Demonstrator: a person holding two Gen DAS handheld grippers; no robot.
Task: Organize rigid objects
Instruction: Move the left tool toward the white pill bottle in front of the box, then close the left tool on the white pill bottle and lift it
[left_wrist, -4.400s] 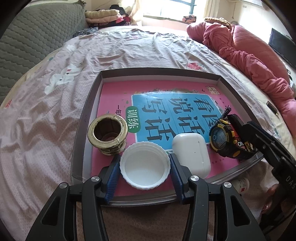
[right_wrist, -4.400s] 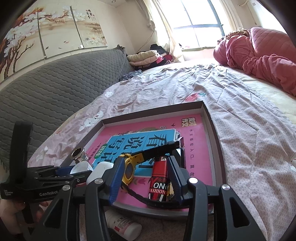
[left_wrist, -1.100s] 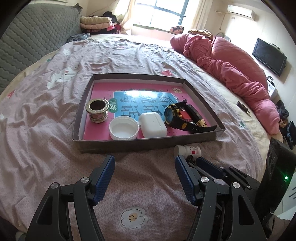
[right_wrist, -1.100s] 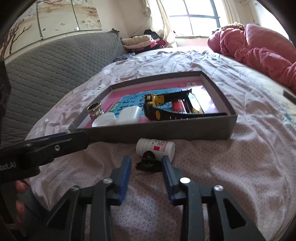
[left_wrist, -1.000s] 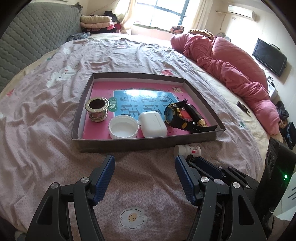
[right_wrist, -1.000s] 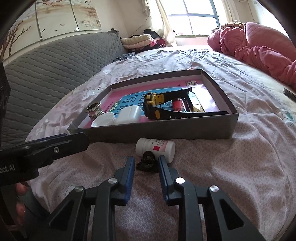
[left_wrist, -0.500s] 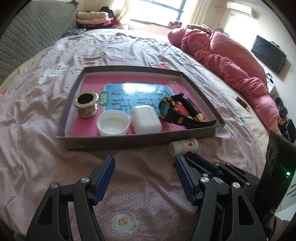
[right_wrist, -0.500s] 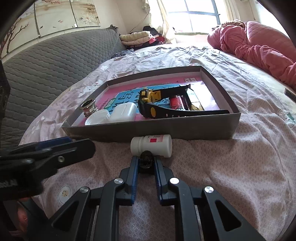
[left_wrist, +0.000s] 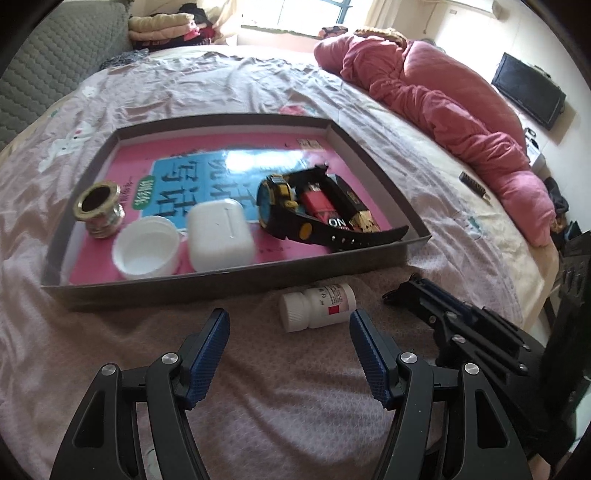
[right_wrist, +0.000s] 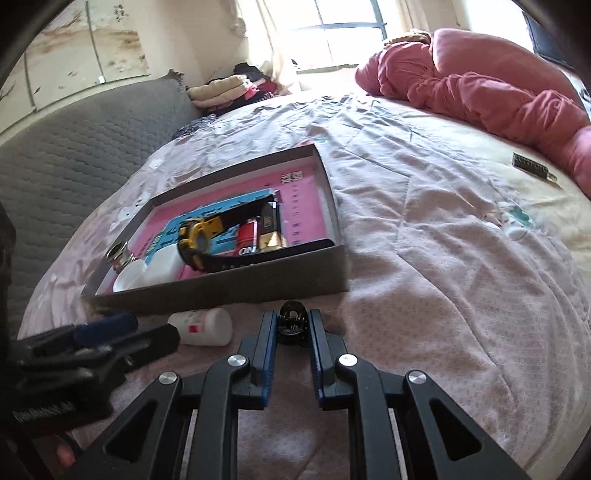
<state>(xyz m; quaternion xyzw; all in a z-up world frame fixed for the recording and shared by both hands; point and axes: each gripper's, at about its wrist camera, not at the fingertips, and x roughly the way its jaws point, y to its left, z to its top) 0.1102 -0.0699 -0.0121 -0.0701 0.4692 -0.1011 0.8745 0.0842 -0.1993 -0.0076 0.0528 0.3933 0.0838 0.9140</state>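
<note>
Tray (left_wrist: 236, 275): same load as a few seconds ago, set along its near wall. From the left: metal ring fitting (left_wrist: 99, 209), white cap (left_wrist: 146, 251), white case (left_wrist: 219, 234), then black-and-yellow watch (left_wrist: 291, 212) draped around a red lighter (left_wrist: 321, 203).

Left claw (left_wrist: 288, 321): spread wide, as a second ago, pinching nothing. Now closer to the tray and lower over the bedsheet (left_wrist: 295, 424).

Pill bottle (left_wrist: 317, 306): on its side on the sheet, just outside the tray's near wall. Now right at the left claw's fingertips, toward the right-hand one. Not gripped.

Black clip (right_wrist: 291, 325): a second ago loose on the sheet, touching the bottle. Now clamped between blue pads and carried clear of the bottle, to its right.

Right claw (right_wrist: 291, 317): jaws half apart a second ago, now pressed tight on the clip.

Meaning for the task: clip secured, likely bound for the tray next. Bottle freed of its neighbour and lined up for the left claw. Two items still outside the tray, so sorting judged well along but unfinished.
</note>
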